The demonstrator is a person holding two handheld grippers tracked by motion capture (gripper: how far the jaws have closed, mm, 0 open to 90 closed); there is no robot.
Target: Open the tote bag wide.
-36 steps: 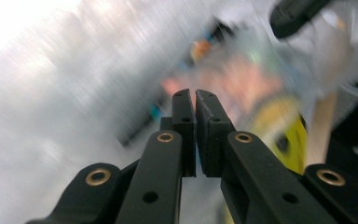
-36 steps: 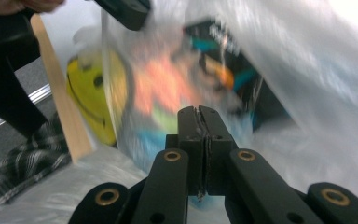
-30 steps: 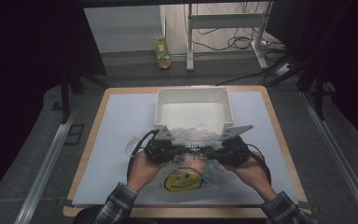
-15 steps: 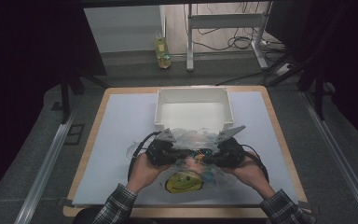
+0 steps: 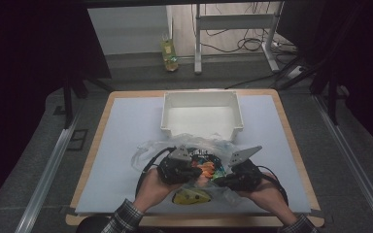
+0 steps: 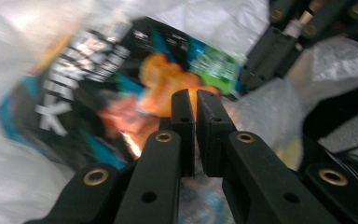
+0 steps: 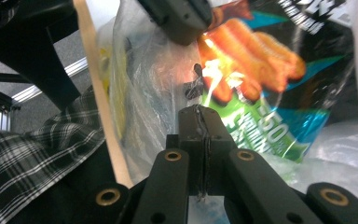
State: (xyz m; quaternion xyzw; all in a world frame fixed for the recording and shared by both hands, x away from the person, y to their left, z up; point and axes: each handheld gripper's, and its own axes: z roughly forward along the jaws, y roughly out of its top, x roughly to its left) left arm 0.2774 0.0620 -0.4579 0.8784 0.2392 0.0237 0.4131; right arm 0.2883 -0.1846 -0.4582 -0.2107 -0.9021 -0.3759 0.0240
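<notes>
Clear plastic bag [image 5: 194,145] lies on the white mat of the table [image 5: 126,145], just in front of the white bin [image 5: 201,114] and between your two hands. Inside it sits a dark snack packet [image 5: 205,167] printed with orange sticks, with something yellow [image 5: 189,196] below it near the table's front edge.

Your left tongs [image 5: 196,171] are pressed almost together; the left gripper view [image 6: 195,100] shows a thin slit between the pads, and whether film sits in it cannot be told. Your right tongs [image 5: 218,178] are pressed together on the bag's film: the right gripper view [image 7: 199,112] shows a crinkled strip of plastic caught along the seam of the pads.

The high view gives the layout: bag crumpled and spread crosswise, its bulk toward the bin. The gripper views give what the high view blurs: packet lettering, teal and green panels, orange sticks running slantwise across the print. Packet's long axis cannot be told from above.

The right gripper view also shows the table's wooden edge [image 7: 98,93], your plaid sleeve [image 7: 32,154] and the other gripper [image 7: 177,16] above the packet. Behind the table, on the floor, stands a yellow-green bottle [image 5: 170,56] beside desk legs and cables. The bin's front wall touches the far edge of the bag.
</notes>
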